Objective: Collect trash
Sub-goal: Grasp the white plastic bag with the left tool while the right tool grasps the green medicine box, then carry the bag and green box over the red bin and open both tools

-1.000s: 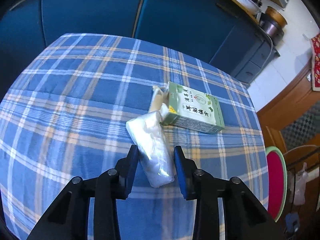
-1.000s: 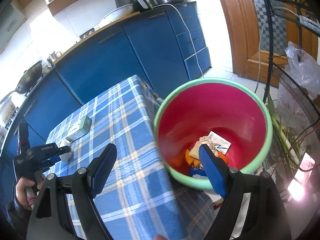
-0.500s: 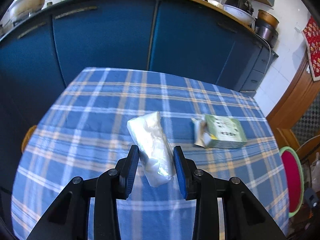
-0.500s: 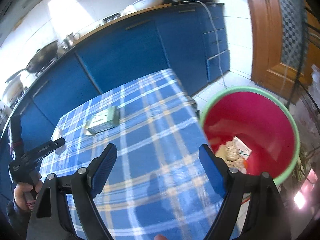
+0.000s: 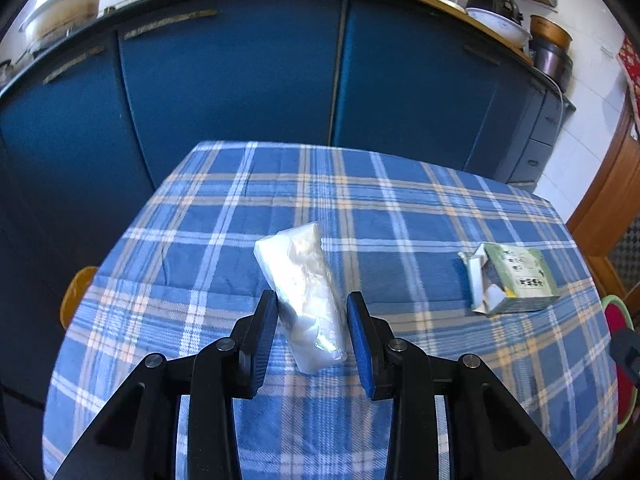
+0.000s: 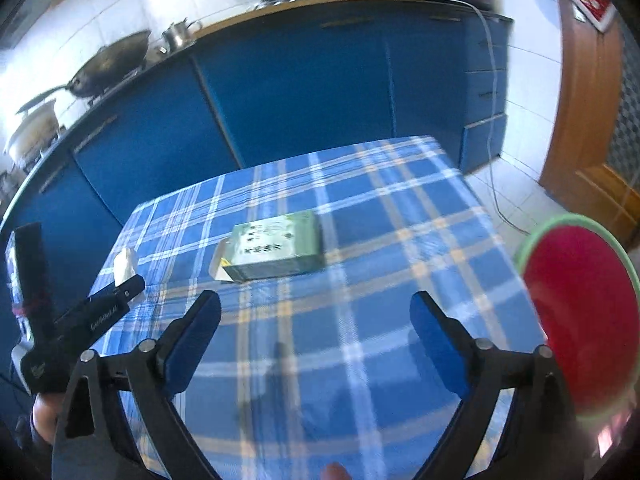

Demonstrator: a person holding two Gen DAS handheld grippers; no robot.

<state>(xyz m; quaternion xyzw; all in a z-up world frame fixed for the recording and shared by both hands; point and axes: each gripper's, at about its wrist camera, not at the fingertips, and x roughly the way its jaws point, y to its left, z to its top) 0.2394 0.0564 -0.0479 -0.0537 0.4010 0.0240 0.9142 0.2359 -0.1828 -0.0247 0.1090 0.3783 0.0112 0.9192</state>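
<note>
Trash in your left gripper (image 5: 312, 316) is a soft white packet (image 5: 300, 288) wrapped in clear crinkled film; the jaws pinch it at its lower half, and it sticks up and forward above the table's blue plaid cloth (image 5: 360, 208). Your right gripper (image 6: 316, 320) holds nothing: its jaws have just been opening and now stand wide, with only bare cloth between them. Ahead of it lies the green carton (image 6: 276, 248), flat on the cloth with its torn flap gaping toward the left. The red bin (image 6: 580, 320) with its pale green rim sits off the table's right edge, low and beside you. The slick, yielding film gives the pads little to bite on, so I judge the packet could slide out if you swing your left hand fast or tilt it downward before reaching the bin. The carton is light, thin card with an open end; squeezing across its broad faces would likely crush it, or push it along the smooth cloth rather than lift it. The cloth itself could snag under a fingertip and drag. The bin's mouth is wide, but a release from over the table edge may miss it.
</note>
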